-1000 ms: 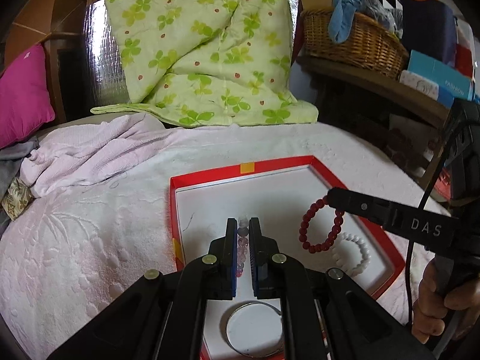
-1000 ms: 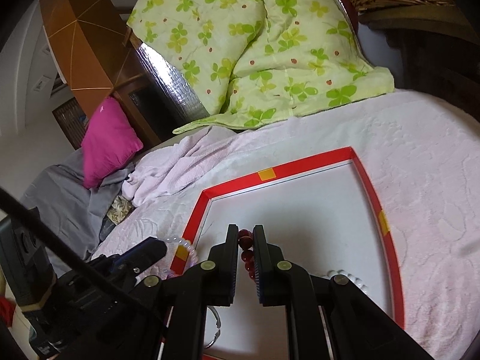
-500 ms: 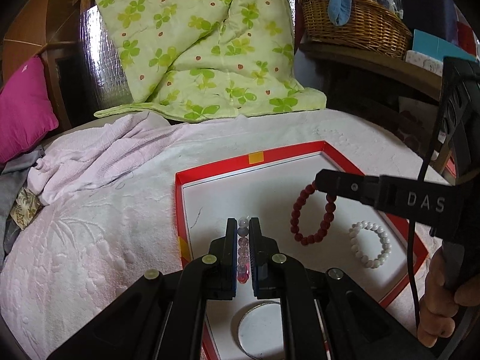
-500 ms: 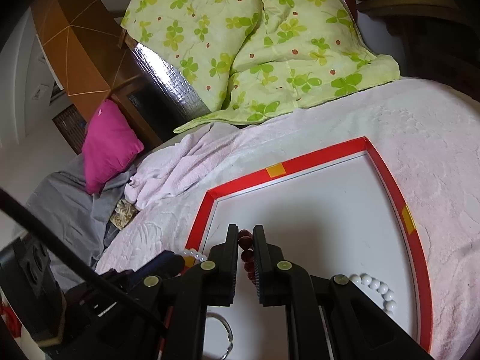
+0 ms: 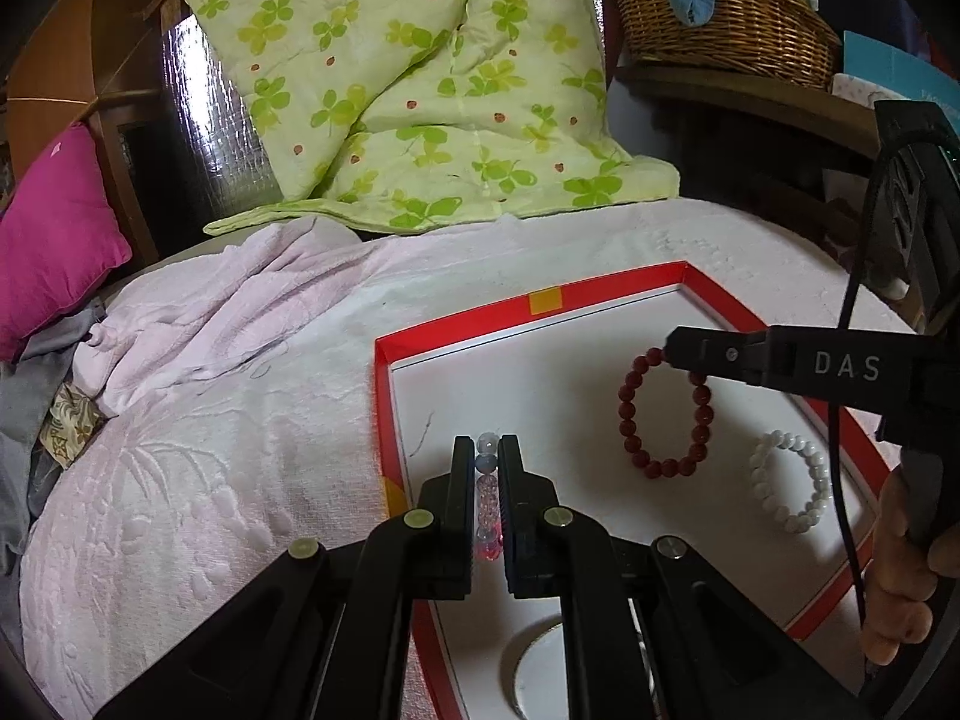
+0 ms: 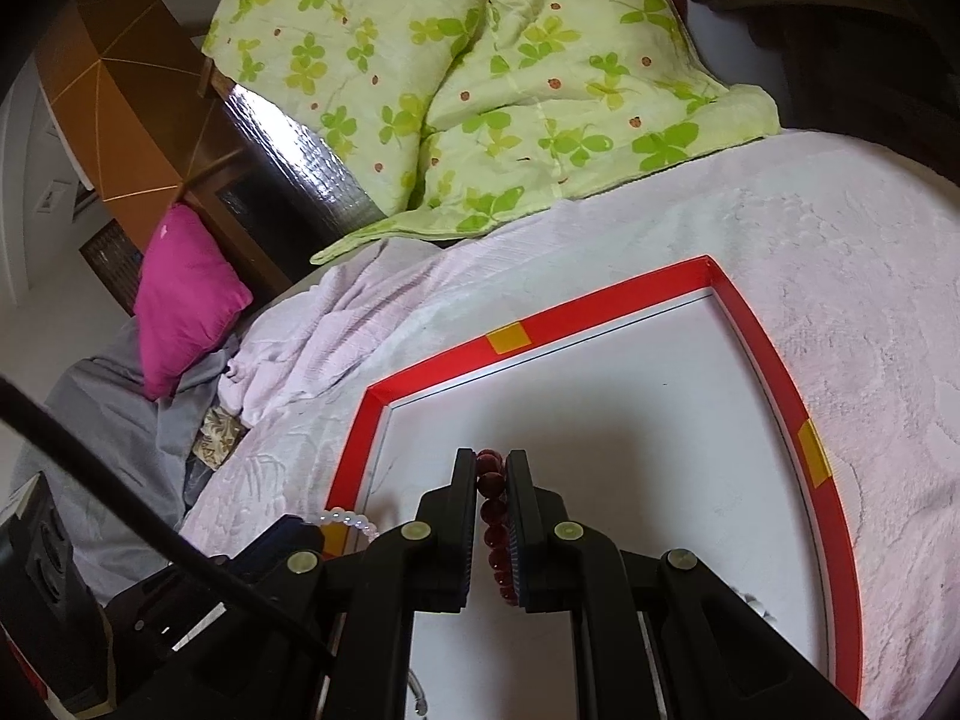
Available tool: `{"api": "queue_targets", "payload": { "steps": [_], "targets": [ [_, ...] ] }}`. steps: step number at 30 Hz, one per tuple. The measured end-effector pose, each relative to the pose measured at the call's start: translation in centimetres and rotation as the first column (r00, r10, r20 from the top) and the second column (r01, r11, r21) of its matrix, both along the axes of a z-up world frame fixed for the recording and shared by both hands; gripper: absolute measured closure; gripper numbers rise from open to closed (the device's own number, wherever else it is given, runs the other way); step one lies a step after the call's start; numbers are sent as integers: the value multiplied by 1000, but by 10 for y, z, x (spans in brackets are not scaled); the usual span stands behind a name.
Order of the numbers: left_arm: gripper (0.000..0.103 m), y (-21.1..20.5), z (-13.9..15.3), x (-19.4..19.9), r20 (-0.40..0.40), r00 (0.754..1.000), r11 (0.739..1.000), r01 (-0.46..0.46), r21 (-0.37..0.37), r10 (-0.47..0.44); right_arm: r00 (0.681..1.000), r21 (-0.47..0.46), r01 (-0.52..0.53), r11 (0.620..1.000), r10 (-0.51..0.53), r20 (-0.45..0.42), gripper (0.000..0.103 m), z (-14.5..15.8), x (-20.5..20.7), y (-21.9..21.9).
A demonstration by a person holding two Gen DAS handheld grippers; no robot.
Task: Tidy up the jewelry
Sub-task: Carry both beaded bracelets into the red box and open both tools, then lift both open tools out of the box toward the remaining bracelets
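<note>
Left tool (image 5: 487, 450): my jaws are nearly together, pinching a pale pink and clear bead bracelet (image 5: 487, 498) between the pads, over the left part of the tray.
Right tool (image 6: 491, 462): jaws narrow, clamped on a dark red bead bracelet (image 6: 493, 516); from the left wrist view the loop hangs from the tip above the tray's white floor.
Person's hand (image 5: 912, 570): fingers wrapped round the right tool's handle at the right edge of that view.
Tray (image 5: 606, 294): shallow, white inside, with a red rim and small yellow patches on it, lying flat on the bed.
White bead bracelet (image 5: 792, 489): flat on the tray floor, right of the red one and apart from it.
Silver bangle (image 5: 534, 672): on the tray near my left tool's body, partly hidden.
Bed (image 6: 870, 276): pale pink textured cover (image 5: 198, 468), bunched into folds at the far left.
Room: green clover-print quilt (image 5: 420, 78) heaped at the head; magenta pillow (image 5: 54, 228) at left; wicker basket (image 5: 720, 12) on a wooden shelf at right.
Edges: tray rim stands just left of my left tool.
Open room: bare white floor across the tray's far half; flat cover left of the tray.
</note>
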State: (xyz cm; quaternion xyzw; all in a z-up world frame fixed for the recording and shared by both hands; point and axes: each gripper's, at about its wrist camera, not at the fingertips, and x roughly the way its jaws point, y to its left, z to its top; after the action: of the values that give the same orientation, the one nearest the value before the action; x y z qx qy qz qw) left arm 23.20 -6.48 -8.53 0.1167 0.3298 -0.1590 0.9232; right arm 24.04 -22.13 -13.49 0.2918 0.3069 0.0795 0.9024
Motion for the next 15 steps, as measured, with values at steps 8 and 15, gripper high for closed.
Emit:
{"api": "queue_targets", "payload": {
  "steps": [8, 15],
  "targets": [
    [72, 0, 3, -2, 26, 999, 998, -40, 55, 39, 999, -47, 24, 999, -25, -27, 89, 2, -1, -2],
    [58, 3, 23, -18, 108, 993, 996, -59, 70, 51, 1000, -105, 4, 994, -6, -17, 80, 13, -14, 4]
  ]
}}
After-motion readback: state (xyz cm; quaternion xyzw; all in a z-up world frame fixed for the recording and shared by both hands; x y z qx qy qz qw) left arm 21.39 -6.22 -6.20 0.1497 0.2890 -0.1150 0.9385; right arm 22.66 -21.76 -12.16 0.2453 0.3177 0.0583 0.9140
